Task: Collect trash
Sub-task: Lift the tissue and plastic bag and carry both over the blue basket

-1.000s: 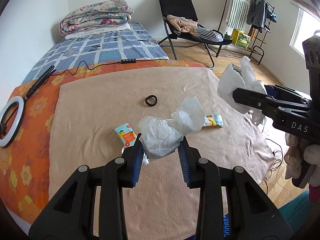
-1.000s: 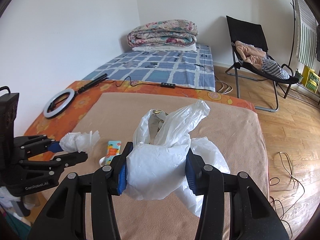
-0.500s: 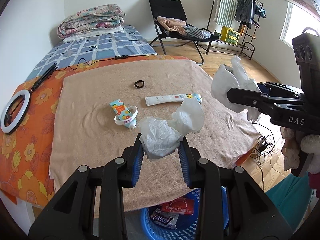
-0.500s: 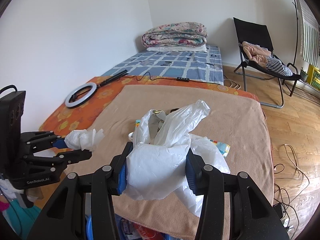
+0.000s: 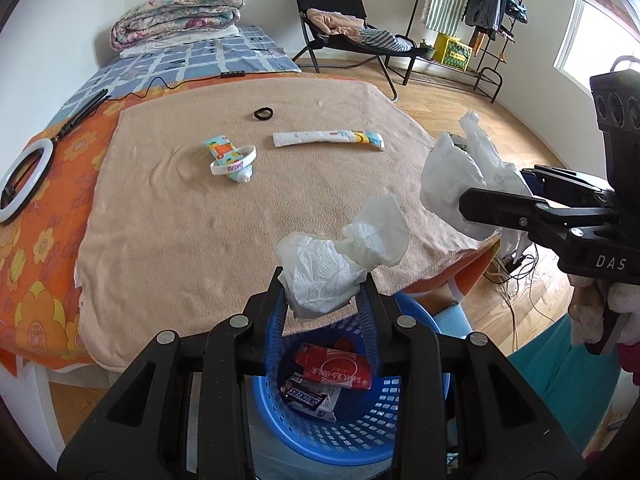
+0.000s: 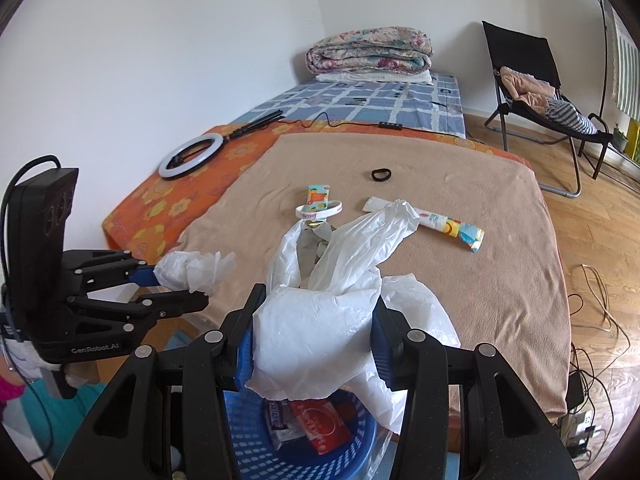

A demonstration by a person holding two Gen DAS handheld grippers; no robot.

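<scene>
Now both loads sit low-centre in their frames: left gripper (image 5: 325,292) clenched on crumpled white tissue (image 5: 320,280), right gripper (image 6: 314,344) clenched on white plastic bag (image 6: 320,320); release only once squarely above blue perforated plastic basket (image 5: 360,440).

White crumpled tissue (image 5: 324,276), white plastic bag (image 6: 320,320), blue perforated basket (image 5: 352,436) holding a red packet (image 5: 334,368). Tan blanket (image 5: 192,216) over an orange sheet with yellow flowers (image 5: 40,240); far bedspread (image 5: 192,60) blue-and-white checked. Black hair tie (image 5: 263,113), white ring light (image 5: 24,180) at left.
</scene>
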